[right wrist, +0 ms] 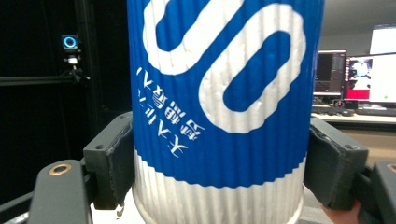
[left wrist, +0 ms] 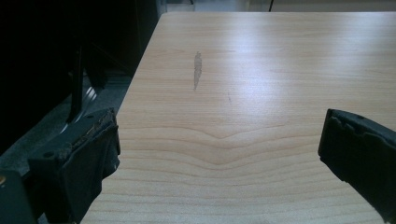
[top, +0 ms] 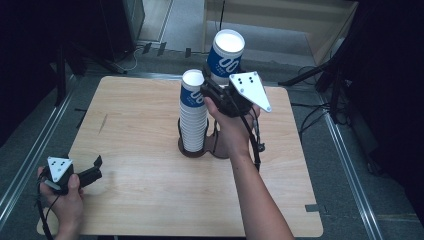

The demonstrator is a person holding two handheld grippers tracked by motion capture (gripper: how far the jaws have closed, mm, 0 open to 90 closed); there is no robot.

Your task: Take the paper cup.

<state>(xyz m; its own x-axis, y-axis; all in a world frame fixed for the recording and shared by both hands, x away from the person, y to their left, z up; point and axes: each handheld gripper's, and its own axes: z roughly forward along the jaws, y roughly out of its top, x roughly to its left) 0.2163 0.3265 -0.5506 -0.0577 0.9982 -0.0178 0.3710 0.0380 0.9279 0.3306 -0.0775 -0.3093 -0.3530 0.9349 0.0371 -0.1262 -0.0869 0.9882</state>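
Right gripper (top: 216, 86) clamped on a blue-and-white cup (top: 226, 55), one jaw pressed to each side of its ribbed wall; cup held upside down, lifted clear above the table (top: 150, 140), just beside and higher than the top of the stack of cups (top: 193, 112); stack standing upright in a dark holder (top: 192, 150) near the table's middle. Left gripper (top: 90, 172) low over the table's near left corner, jaws spread wide with nothing but bare wood between them; well apart from the stack.
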